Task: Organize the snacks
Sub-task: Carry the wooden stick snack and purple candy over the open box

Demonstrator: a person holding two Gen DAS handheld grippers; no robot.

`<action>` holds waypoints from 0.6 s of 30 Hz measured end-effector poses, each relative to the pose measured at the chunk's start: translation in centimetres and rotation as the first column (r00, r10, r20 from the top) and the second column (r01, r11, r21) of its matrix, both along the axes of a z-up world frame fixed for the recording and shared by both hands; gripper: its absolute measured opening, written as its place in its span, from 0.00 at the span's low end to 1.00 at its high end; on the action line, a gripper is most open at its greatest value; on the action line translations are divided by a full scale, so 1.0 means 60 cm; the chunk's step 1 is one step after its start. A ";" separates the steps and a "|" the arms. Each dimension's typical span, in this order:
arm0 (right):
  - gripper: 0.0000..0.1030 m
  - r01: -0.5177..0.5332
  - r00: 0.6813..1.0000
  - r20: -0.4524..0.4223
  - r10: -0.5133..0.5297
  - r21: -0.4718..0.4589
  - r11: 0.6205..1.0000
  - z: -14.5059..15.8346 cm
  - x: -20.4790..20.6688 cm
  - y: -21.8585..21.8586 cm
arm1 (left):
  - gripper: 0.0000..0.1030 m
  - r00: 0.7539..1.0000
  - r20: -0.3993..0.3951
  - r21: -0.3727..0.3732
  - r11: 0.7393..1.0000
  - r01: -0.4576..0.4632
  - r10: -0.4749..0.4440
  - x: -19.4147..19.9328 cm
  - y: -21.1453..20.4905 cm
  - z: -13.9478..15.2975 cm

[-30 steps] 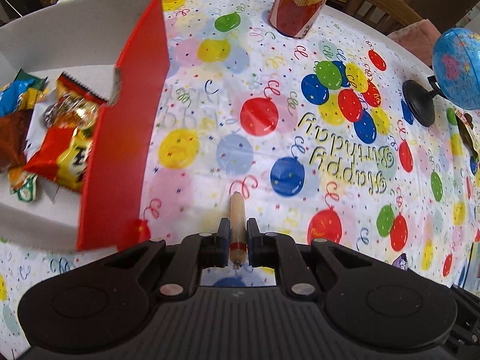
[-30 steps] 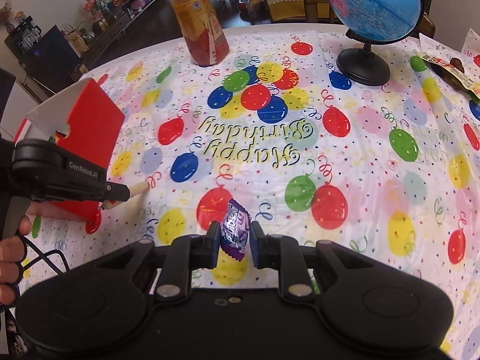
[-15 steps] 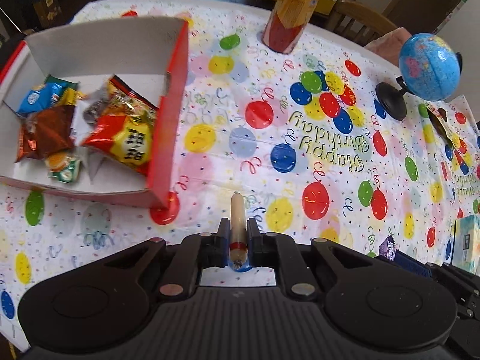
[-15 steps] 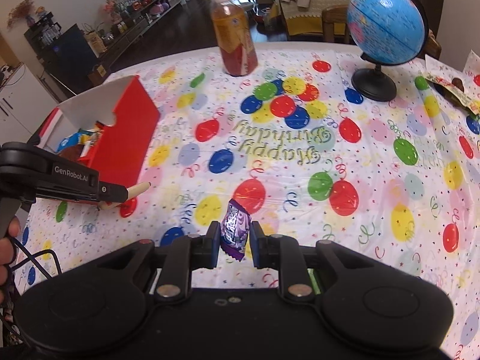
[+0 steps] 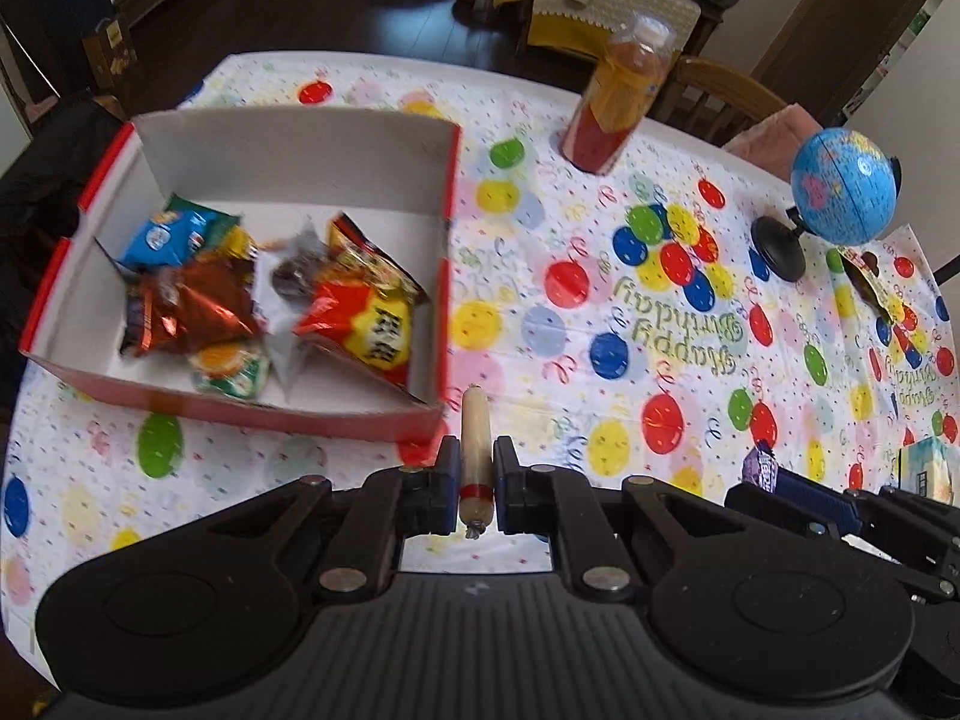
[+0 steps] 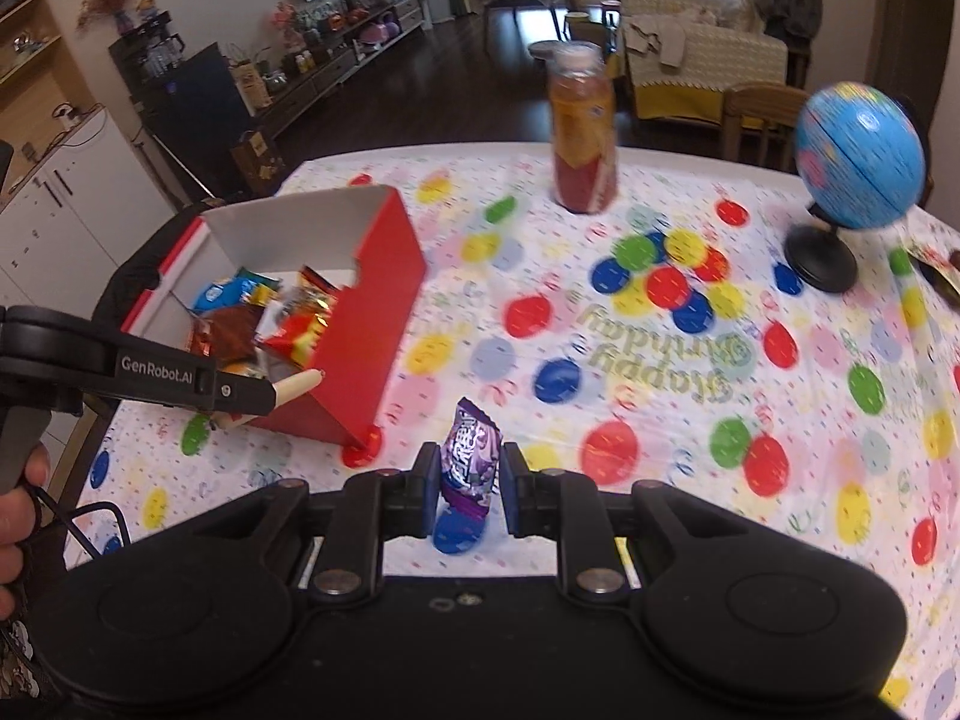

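The red box (image 5: pixel 240 414), already loaded with snack packets (image 5: pixel 354 312), lies at left. A sausage stick (image 5: pixel 471 438) is clamped by the left gripper (image 5: pixel 471 480) near its corner for dropping in. A purple candy (image 6: pixel 470 456) is pinched by the right gripper (image 6: pixel 470 480), raised over the tablecloth (image 6: pixel 660 420) for transfer.

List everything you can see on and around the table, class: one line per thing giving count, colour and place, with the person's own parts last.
Open cardboard box: one, red outside and white inside, table's left side.
Snack packets: several, red, brown, blue and green, inside the box.
Balloon-print plastic tablecloth: one, white with coloured balloons, covering the table.
Plastic drink bottle: one, amber with a red label, far edge.
Desk globe: one, blue on a black stand, far right.
Sausage stick: one, beige with a red band, in the left gripper, near the box's corner.
Foil candy packet: one, purple, in the right gripper.
Person's hand: one, on the left gripper's handle.
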State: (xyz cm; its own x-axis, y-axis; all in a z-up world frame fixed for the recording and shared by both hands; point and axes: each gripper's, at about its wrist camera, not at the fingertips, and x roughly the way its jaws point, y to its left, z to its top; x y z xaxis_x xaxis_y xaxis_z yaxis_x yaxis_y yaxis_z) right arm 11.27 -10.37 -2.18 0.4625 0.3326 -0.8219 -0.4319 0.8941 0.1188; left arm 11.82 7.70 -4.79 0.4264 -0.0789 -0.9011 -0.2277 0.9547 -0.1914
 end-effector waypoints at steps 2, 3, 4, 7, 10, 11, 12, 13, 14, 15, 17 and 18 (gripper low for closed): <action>0.17 -0.012 1.000 0.005 0.012 0.000 1.000 0.005 0.001 0.021 | 0.11 1.000 0.007 0.006 1.000 -0.002 0.002 -0.002 0.015 0.007; 0.17 -0.018 1.000 0.008 0.018 0.000 1.000 0.007 0.002 0.032 | 0.11 1.000 0.010 0.006 1.000 -0.002 0.002 -0.003 0.024 0.010; 0.17 -0.025 1.000 0.011 0.025 -0.002 1.000 0.009 0.002 0.043 | 0.11 1.000 0.015 0.006 1.000 -0.003 0.003 -0.004 0.033 0.013; 0.17 -0.041 0.999 0.019 0.041 -0.003 0.999 0.015 0.006 0.076 | 0.11 1.000 0.030 0.005 1.000 -0.011 0.011 -0.007 0.062 0.023; 0.17 -0.056 0.998 0.027 0.056 -0.004 0.998 0.019 0.010 0.110 | 0.11 0.999 0.045 0.002 1.000 -0.022 0.022 -0.009 0.094 0.032; 0.17 -0.059 0.998 0.028 0.059 -0.002 0.998 0.020 0.012 0.121 | 0.11 0.998 0.050 0.004 1.000 -0.026 0.025 -0.009 0.104 0.035; 0.17 -0.060 0.998 0.028 0.060 -0.002 0.998 0.021 0.015 0.132 | 0.11 0.998 0.055 0.006 1.000 -0.029 0.029 -0.009 0.115 0.038; 0.17 -0.062 0.998 0.028 0.062 -0.002 0.998 0.021 0.017 0.143 | 0.11 0.998 0.059 0.006 1.000 -0.031 0.030 -0.008 0.126 0.040; 0.17 -0.066 0.997 0.028 0.066 -0.002 0.998 0.020 0.019 0.155 | 0.11 0.998 0.061 0.008 0.999 -0.034 0.034 -0.008 0.136 0.042; 0.17 -0.068 0.997 0.027 0.068 -0.003 0.998 0.019 0.022 0.166 | 0.11 0.997 0.063 0.009 0.999 -0.037 0.036 -0.007 0.147 0.043; 0.17 -0.073 0.997 0.024 0.073 -0.004 0.997 0.016 0.026 0.189 | 0.11 0.997 0.067 0.011 0.999 -0.041 0.040 -0.005 0.169 0.044; 0.17 -0.075 0.997 0.023 0.075 -0.004 0.997 0.015 0.028 0.199 | 0.11 0.997 0.067 0.012 0.999 -0.042 0.041 -0.005 0.179 0.044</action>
